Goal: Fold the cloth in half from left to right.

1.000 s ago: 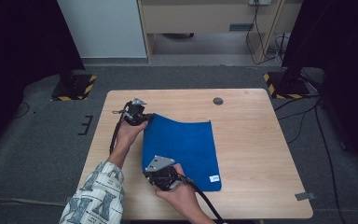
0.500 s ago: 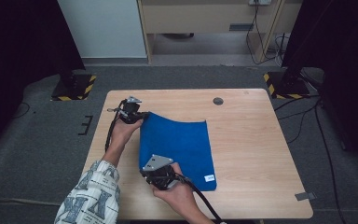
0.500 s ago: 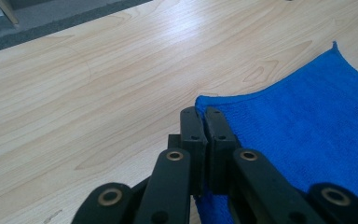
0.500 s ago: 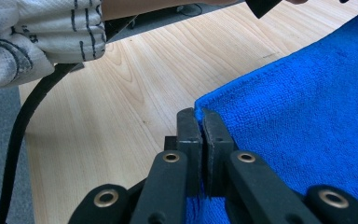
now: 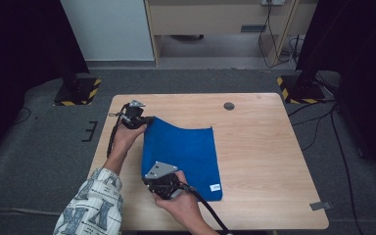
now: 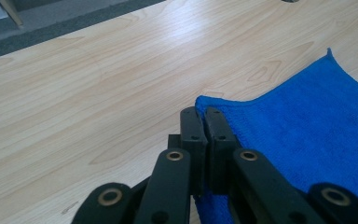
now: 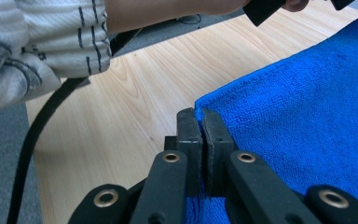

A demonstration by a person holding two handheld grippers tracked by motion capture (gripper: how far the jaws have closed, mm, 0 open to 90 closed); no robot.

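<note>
Light wooden table (image 5: 264, 161), small dark round disc (image 5: 229, 105) near far edge. Grey carpet floor (image 5: 54, 161). Black stands on yellow-black striped bases, far left (image 5: 76, 90) and far right (image 5: 298, 88). White panel (image 5: 107, 29) and beige cabinet (image 5: 215, 17) behind. Cables (image 5: 318, 122) trail across floor at right.

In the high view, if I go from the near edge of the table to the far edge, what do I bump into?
Right gripper shut on the blue cloth → left gripper shut on the cloth's far corner → small dark round spot in the table.
</note>
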